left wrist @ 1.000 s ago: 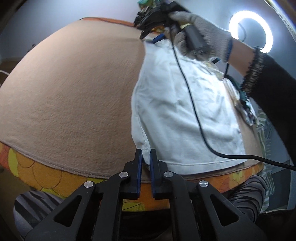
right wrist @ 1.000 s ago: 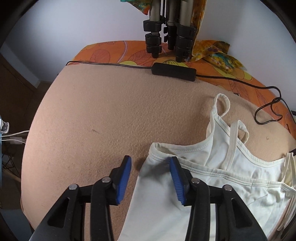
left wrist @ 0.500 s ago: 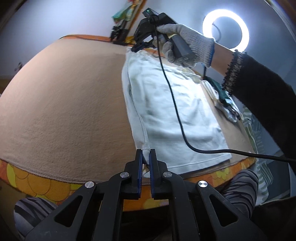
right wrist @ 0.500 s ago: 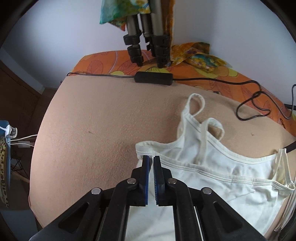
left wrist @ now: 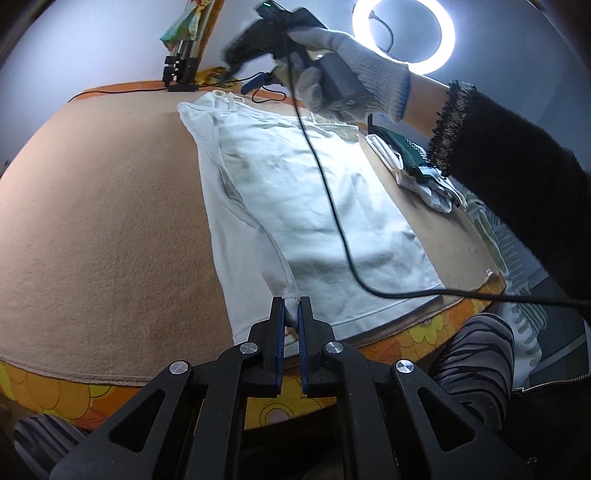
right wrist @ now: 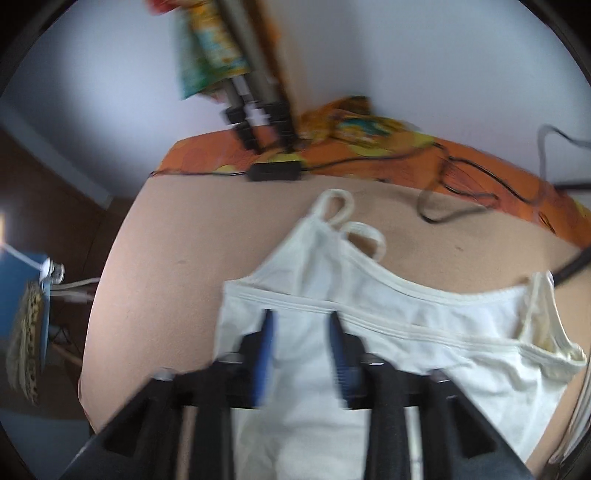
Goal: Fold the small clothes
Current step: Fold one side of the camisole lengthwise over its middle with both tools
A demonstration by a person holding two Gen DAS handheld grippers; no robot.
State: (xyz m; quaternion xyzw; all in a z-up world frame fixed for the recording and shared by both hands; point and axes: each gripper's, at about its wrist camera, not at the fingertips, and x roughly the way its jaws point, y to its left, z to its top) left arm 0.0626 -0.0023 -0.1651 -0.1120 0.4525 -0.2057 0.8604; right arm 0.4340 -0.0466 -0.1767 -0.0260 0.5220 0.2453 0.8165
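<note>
A white strappy top lies on the tan blanket, its left side folded inward along its length. My left gripper is shut on the top's bottom hem corner at the near edge. In the left wrist view my right gripper is held in a gloved hand above the top's strap end. In the right wrist view my right gripper is open, blurred, above the top just below its neckline, holding nothing.
A folded pile of clothes lies at the blanket's right edge. A tripod and a black power box with cables stand at the far edge on the orange floral cover. A ring light glows behind.
My right gripper closed on the top's upper left edge, carried it inward, then opened and lifted. My left gripper stayed shut on the hem and moved it inward, folding the left side over.
</note>
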